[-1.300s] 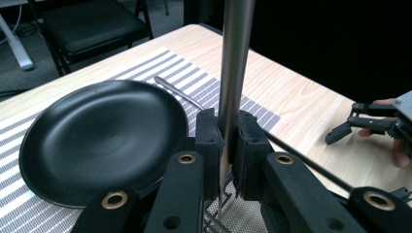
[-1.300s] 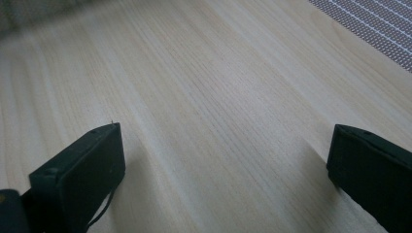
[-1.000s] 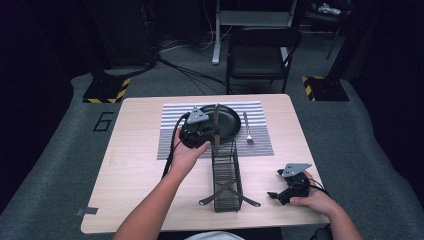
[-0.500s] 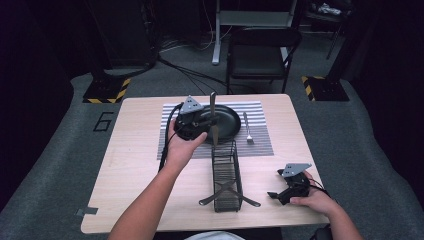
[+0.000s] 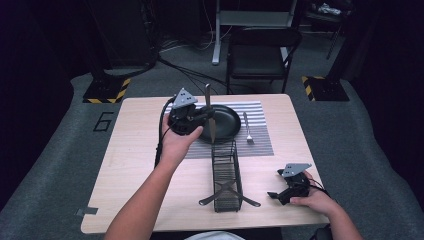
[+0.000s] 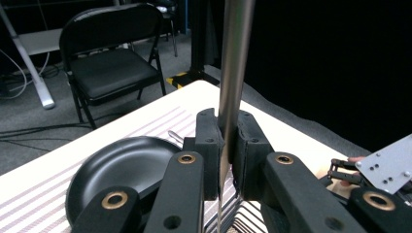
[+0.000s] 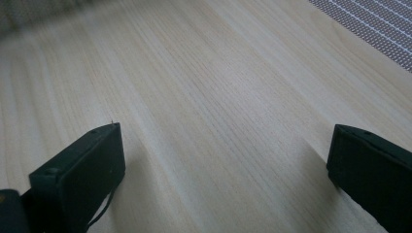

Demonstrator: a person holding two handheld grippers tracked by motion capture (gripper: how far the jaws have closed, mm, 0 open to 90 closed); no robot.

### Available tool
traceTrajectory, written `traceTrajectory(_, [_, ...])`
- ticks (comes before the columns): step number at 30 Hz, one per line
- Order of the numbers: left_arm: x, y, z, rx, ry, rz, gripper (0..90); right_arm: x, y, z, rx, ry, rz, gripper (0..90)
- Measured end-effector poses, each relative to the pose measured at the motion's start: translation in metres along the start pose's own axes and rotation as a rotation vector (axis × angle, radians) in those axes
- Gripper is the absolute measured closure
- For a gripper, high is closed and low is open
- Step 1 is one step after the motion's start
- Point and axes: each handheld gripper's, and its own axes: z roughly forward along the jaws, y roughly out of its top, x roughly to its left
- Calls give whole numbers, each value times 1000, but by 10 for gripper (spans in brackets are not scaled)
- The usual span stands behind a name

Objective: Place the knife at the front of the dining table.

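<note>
My left gripper (image 5: 206,118) is shut on a metal table knife (image 5: 210,125), which stands upright with its handle (image 6: 235,58) up. It hangs above the near-left rim of a black plate (image 5: 227,122) on a striped mat (image 5: 260,145). In the left gripper view both jaws press on the knife (image 6: 226,145), with the plate (image 6: 121,165) behind and below. A fork (image 5: 246,127) lies on the mat right of the plate. My right gripper (image 5: 281,194) rests open on the table (image 7: 218,97) near its front right corner, nothing between its fingers (image 7: 82,170).
A black wire caddy (image 5: 225,172) lies lengthwise in front of the plate, with two utensil handles (image 5: 250,202) sticking out at its near end. A folding chair (image 5: 260,55) stands beyond the table's far edge. Bare wood lies to the left of the caddy.
The left gripper has lifted the knife up from the caddy's far end and carried it slightly back and left over the plate's rim. The right gripper has stayed put.
</note>
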Motion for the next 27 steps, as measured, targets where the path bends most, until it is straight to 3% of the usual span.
traceTrajectory(10, [17, -5, -10, -5, 44, -21, 825, 0, 0, 0, 0, 0, -1, 0])
traceTrajectory(27, [51, -28, -6, 20, 140, -81, 825, 0, 0, 0, 0, 0, -1, 0])
